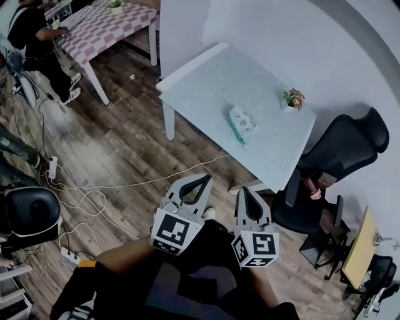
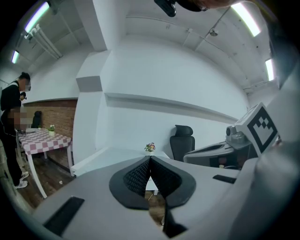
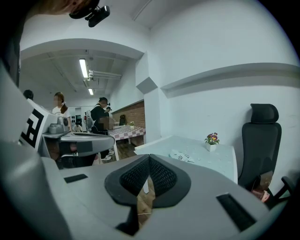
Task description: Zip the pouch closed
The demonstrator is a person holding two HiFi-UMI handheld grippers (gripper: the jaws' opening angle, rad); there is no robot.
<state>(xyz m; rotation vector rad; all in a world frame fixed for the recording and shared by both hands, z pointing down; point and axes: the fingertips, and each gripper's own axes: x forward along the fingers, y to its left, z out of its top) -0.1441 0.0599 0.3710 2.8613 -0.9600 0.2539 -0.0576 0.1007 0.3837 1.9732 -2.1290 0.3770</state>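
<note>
On the bench (image 1: 206, 81), centrally: one pouch (image 1: 241, 122), flat, untouched. Short of its near edge you hold left tool (image 1: 200, 181) and right tool (image 1: 245, 191), both clenched empty, likely for transit.

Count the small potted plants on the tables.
2. The flowering plant stands on the pale table, near its edge by the wall. The green plant stands on the checkered table at the top left. Others may be out of view.
</note>
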